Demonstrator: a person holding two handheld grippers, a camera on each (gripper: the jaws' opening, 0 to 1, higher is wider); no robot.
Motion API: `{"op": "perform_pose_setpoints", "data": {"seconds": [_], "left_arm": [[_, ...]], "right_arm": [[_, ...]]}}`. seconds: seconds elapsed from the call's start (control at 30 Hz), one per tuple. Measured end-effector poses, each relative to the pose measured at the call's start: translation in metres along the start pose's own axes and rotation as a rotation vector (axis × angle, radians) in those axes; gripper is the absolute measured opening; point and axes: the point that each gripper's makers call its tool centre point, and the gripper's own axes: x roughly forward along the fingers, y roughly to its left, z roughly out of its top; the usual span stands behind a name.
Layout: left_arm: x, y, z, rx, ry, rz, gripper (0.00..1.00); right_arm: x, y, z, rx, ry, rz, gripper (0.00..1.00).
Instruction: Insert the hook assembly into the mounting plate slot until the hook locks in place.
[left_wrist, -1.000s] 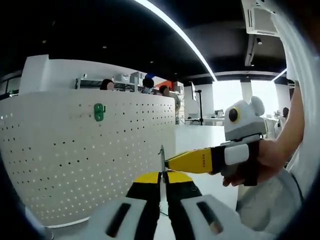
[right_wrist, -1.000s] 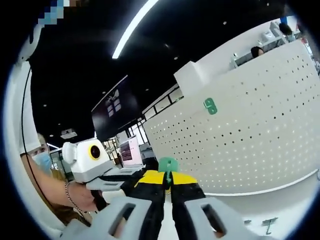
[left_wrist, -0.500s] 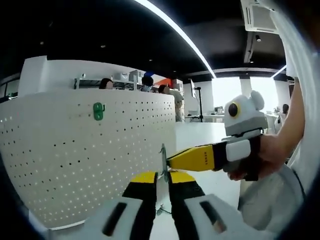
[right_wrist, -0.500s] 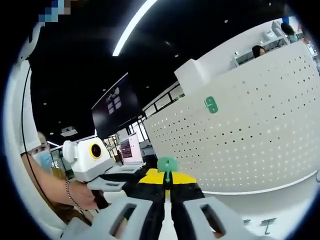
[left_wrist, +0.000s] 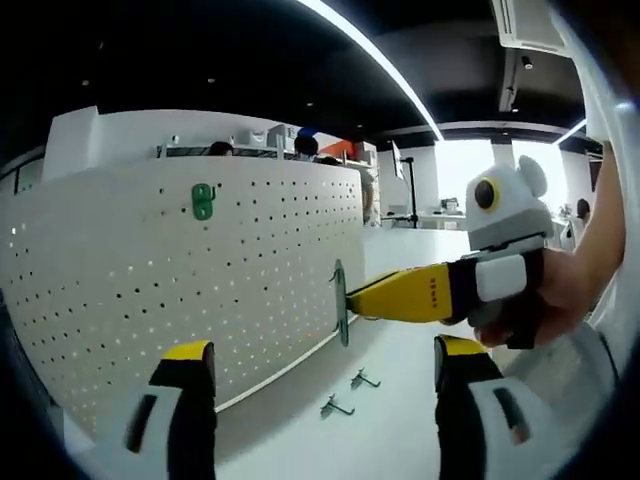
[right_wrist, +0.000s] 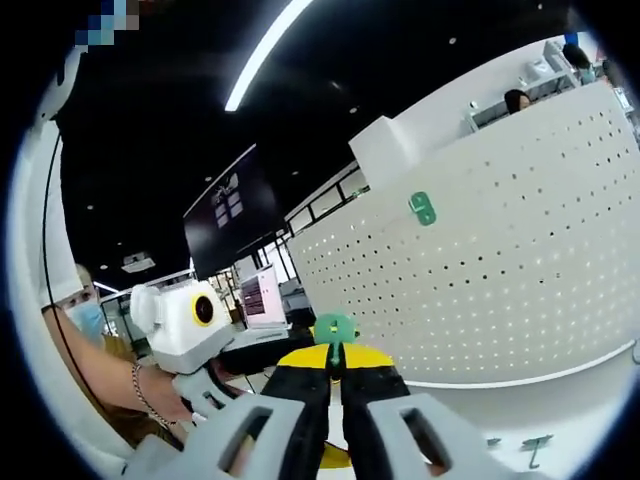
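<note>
My right gripper (right_wrist: 335, 356) is shut on a small green hook plate (right_wrist: 335, 326) that sticks up between its yellow tips. In the left gripper view that plate (left_wrist: 340, 302) shows edge-on as a thin strip, held by the right gripper (left_wrist: 358, 300), which reaches in from the right. My left gripper (left_wrist: 322, 350) stands wide open below it with nothing between its jaws. A second green plate (left_wrist: 203, 200) hangs high on the white pegboard (left_wrist: 150, 290); it also shows in the right gripper view as the green plate (right_wrist: 422, 208) on the pegboard (right_wrist: 500, 270).
Two loose metal hooks (left_wrist: 336, 405) (left_wrist: 362, 378) lie on the white table (left_wrist: 400, 420) near the pegboard's foot. Another hook (right_wrist: 535, 441) lies on the table at lower right. A person's hand (left_wrist: 560, 300) holds the right gripper. People sit behind the board.
My left gripper has opened wide and let go of the thin plate, which it was shut on before. The right gripper still holds the plate.
</note>
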Motion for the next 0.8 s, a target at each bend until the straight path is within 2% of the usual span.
{"op": "perform_pose_setpoints", "data": {"seconds": [0.3,0.4,0.5,0.57,0.8], "left_arm": [[-0.002,0.000,0.001,-0.014,-0.008,-0.001,0.97],[-0.004,0.002,0.000,-0.029,-0.006,0.004,0.95],[-0.007,0.004,-0.001,-0.039,-0.007,0.011,0.94],[-0.008,0.005,-0.003,-0.045,-0.005,0.015,0.93],[-0.015,0.007,-0.008,-0.056,-0.001,0.024,0.91]], "right_arm": [[0.001,-0.002,0.000,-0.009,0.007,-0.009,0.00],[0.001,-0.011,0.005,-0.055,0.012,-0.046,0.00],[0.001,-0.020,0.016,-0.065,0.003,-0.076,0.00],[0.001,-0.031,0.021,-0.100,0.013,-0.120,0.00],[0.006,-0.053,0.040,-0.138,0.014,-0.196,0.00]]}}
